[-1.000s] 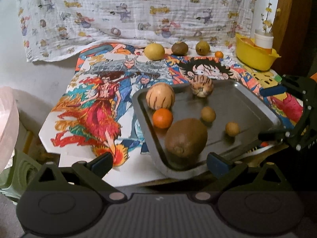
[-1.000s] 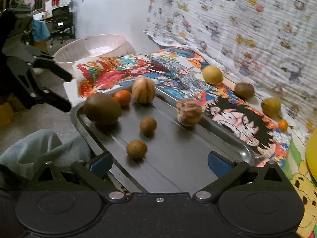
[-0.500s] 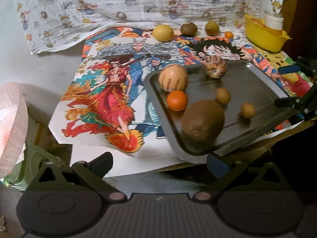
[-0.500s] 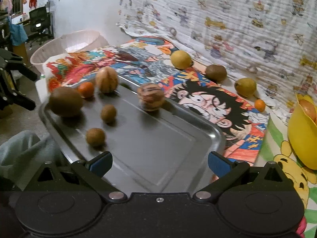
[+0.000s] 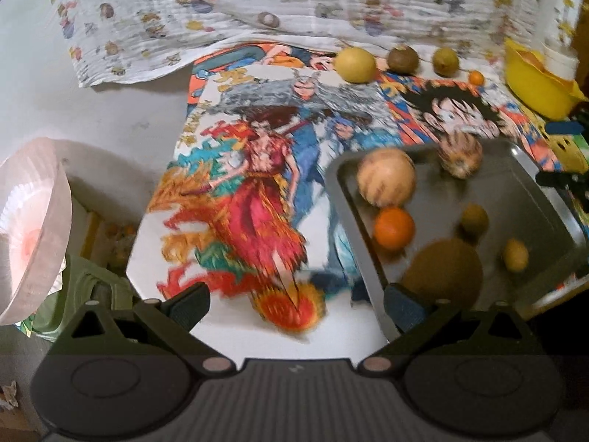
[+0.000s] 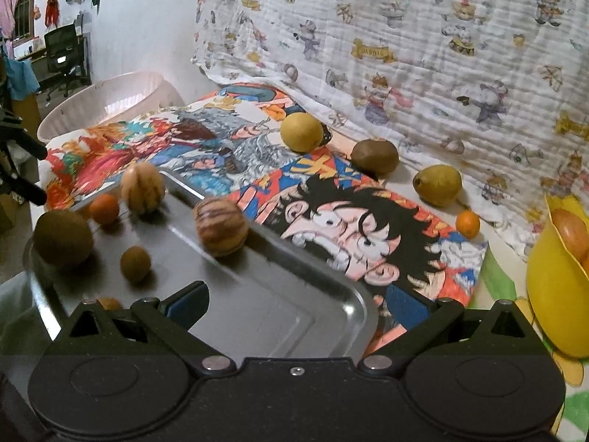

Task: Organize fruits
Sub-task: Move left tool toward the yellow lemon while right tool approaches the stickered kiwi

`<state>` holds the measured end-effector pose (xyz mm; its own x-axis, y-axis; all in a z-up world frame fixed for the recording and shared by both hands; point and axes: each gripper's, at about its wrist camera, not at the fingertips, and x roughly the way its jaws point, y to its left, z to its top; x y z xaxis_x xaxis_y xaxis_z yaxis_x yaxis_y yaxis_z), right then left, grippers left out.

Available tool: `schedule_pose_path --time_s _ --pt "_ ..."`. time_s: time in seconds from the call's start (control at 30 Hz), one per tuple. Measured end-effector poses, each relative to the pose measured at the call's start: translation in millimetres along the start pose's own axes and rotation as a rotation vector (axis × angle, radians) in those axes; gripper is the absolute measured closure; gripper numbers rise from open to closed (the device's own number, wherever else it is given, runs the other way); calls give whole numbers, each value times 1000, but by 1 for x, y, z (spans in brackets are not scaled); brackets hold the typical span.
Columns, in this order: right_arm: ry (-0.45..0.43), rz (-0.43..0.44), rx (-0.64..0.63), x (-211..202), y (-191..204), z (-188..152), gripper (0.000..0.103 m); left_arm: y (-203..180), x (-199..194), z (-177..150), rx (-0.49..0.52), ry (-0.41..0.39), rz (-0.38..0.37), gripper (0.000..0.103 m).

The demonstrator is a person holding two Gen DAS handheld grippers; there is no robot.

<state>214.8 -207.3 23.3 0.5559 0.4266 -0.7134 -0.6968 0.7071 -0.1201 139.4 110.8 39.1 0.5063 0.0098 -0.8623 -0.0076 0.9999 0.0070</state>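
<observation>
A metal tray (image 5: 515, 199) (image 6: 294, 294) lies on the cartoon-print mat and holds several fruits: a pale striped melon (image 5: 386, 176) (image 6: 143, 188), an orange (image 5: 394, 227) (image 6: 104, 209), a big brown kiwi (image 5: 441, 276) (image 6: 63, 238) and a brown striped fruit (image 5: 460, 158) (image 6: 221, 226). Along the cloth at the back sit a yellow lemon (image 5: 355, 64) (image 6: 302, 132), a kiwi (image 6: 374, 155), a pear (image 6: 438, 185) and a small orange (image 6: 467, 224). My left gripper (image 5: 298, 307) is open over the mat's near edge, left of the tray. My right gripper (image 6: 296, 302) is open above the tray's right end.
A yellow bowl (image 6: 552, 294) (image 5: 537, 84) with reddish fruit in it stands at the far right. A pink plastic basin (image 5: 29, 221) (image 6: 103, 101) sits off the table's left end. A printed cloth (image 6: 405, 37) hangs behind the fruit row.
The left view has swung left, so the tray now sits at its right. The right view has shifted right, towards the back row and the yellow bowl. Both grippers stay open.
</observation>
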Motion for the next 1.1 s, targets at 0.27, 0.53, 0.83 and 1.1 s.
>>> schedule_pose_path --time_s 0.27,0.53,0.83,1.1 --pt "-26 12 -23 29 -17 25 1 1 21 53 -29 -46 2 1" --pt "-45 11 -27 56 -42 71 1 -23 51 123 -40 -137 -1 1" --pt "-47 -52 -176 96 -71 116 1 -40 97 183 -40 -212 -73 1" --pt "-35 23 -203 133 -106 128 1 -46 146 205 -26 -217 -132 1"
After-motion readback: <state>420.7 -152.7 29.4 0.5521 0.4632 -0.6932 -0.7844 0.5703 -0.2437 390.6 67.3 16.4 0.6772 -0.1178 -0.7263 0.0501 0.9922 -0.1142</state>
